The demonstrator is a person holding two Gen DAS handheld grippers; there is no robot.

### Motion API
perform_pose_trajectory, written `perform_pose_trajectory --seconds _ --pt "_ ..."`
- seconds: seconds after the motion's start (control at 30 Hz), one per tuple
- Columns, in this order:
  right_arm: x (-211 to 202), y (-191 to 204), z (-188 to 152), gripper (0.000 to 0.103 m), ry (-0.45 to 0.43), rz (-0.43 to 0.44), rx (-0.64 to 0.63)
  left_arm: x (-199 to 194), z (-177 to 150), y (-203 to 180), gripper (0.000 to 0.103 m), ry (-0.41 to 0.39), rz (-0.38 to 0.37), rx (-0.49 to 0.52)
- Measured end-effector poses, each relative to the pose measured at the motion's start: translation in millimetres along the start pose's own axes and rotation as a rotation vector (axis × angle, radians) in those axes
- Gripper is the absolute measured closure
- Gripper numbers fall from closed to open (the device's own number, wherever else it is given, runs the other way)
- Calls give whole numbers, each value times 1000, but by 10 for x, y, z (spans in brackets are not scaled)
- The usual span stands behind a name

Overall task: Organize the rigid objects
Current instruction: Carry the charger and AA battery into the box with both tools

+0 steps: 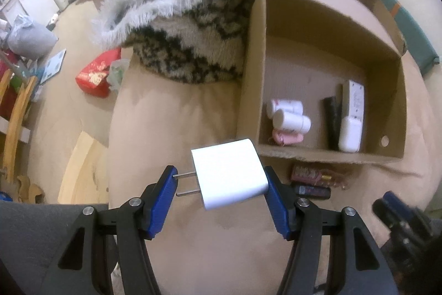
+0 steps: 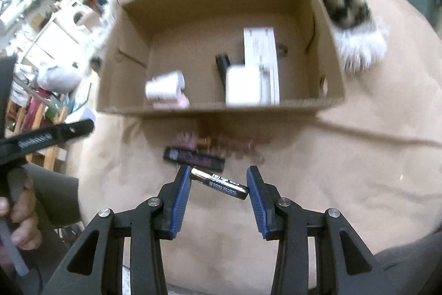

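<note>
My left gripper (image 1: 221,181) is shut on a white plug charger (image 1: 230,173), its prongs against the left pad, held above the beige cushion in front of the cardboard box (image 1: 397,90). My right gripper (image 2: 219,181) is shut on a black battery (image 2: 221,183) held end to end, in front of the same box (image 2: 127,51). Inside the box lie white bottles (image 1: 290,119), a pink item (image 1: 287,137), a black stick (image 1: 333,118), a white adapter (image 1: 350,133) and a white remote (image 1: 356,97).
A dark battery (image 2: 193,156) and small pinkish and gold items (image 2: 204,143) lie on the cushion by the box's front wall. A furry patterned blanket (image 1: 190,26) lies left of the box. The floor at far left holds a red package (image 1: 95,73).
</note>
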State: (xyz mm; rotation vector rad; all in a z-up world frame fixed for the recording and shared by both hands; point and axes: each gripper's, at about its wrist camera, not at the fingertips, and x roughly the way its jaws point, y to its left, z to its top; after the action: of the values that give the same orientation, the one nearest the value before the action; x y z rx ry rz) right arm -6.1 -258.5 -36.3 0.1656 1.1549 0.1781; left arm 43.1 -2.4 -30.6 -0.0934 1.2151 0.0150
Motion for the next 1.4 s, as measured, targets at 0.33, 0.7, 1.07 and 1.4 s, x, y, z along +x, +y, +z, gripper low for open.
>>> perform_pose_trajectory --seconds 0.33,0.7,1.07,1.4 --pt "-214 -58 458 59 -109 30 -22 -161 225 -157 44 -52 -51 19" --pt "-204 -159 1142 59 -181 48 -18 -189 743 -548 44 -127 -62 79" --pt "261 -225 1391 59 -124 48 -24 235 875 -838 44 -122 -62 128" --pt "662 -210 1323 59 -40 -11 -59 536 756 -934 44 -108 -34 187"
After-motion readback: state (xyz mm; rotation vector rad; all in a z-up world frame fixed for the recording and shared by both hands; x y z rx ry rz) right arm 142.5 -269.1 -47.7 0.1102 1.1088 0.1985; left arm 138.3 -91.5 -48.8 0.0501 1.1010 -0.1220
